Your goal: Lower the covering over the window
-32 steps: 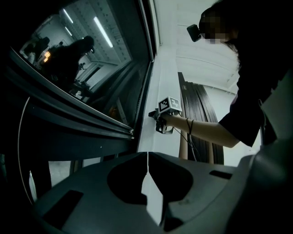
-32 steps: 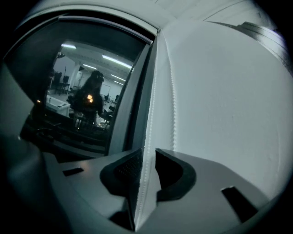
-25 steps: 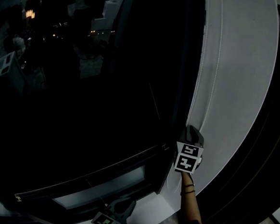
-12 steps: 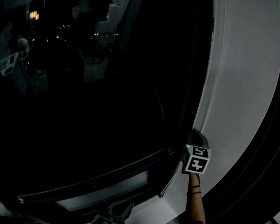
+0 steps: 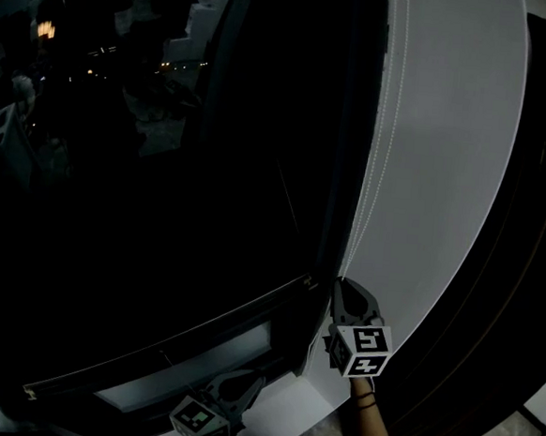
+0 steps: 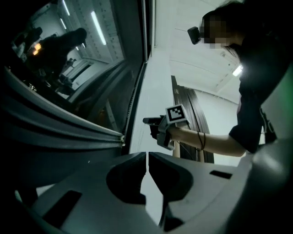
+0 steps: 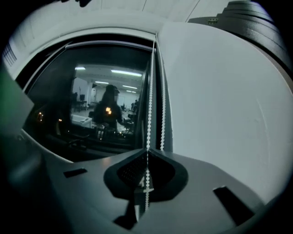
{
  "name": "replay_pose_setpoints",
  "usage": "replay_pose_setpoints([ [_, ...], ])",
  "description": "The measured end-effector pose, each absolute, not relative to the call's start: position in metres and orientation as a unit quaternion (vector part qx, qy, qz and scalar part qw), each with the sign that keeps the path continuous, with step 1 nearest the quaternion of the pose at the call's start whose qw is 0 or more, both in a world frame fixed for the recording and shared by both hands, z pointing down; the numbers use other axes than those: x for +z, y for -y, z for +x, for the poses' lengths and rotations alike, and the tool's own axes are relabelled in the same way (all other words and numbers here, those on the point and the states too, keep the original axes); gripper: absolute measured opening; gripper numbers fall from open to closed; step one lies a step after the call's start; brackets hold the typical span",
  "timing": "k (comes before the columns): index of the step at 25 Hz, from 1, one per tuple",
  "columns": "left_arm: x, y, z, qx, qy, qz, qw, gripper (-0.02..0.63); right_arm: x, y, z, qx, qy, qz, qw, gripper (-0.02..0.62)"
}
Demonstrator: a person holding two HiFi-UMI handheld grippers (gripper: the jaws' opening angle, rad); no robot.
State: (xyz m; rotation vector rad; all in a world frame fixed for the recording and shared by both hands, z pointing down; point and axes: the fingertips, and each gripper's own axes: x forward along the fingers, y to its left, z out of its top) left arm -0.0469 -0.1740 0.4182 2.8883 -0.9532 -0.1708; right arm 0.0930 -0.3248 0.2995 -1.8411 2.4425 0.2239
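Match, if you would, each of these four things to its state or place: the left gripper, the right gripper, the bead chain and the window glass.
Things:
1. left gripper
2. right gripper
3. bead chain
4. window glass

States or places:
A. dark, with a lit room mirrored in it
B. jaws shut on a beaded strand
C. hangs in two white strands at the window's right side
D. jaws shut with nothing between them

Pairs: 1-D, 2-B, 3-C, 4-A.
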Motion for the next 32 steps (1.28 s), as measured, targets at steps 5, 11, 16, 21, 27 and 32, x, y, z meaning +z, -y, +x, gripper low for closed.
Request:
replay_pose_setpoints([
  [5,0.377,0.191,-0.019,-0.060,0.263,0.963,0.005,0.020,0.335,0.299,0.078,0.048,-0.803,-0.593,0.022,0.012],
  [11,0.334,0.206,0.008,-0.075,0.239,0.968,-0.019,0.048,0.439,0.275,0.051,-0.022,-0.812,-0.580,-0.057,0.012],
  [16,0.309,0.220,0.032,-0.080,0.212,0.973,-0.039,0.107,0.518,0.247,0.042,-0.086,-0.808,-0.576,-0.093,0.012],
  [21,0.294,0.234,0.051,-0.080,0.187,0.977,-0.062,0.117,0.551,0.227,0.043,-0.128,-0.801,-0.577,-0.102,0.012],
  [27,0.280,0.228,0.073,-0.090,0.149,0.982,-0.070,0.117,0.550,0.220,0.054,-0.133,-0.790,-0.591,-0.097,0.012],
  [32,0.279,0.227,0.087,-0.088,0.138,0.982,-0.092,0.051,0.550,0.215,0.062,-0.132,-0.787,-0.597,-0.083,0.012],
])
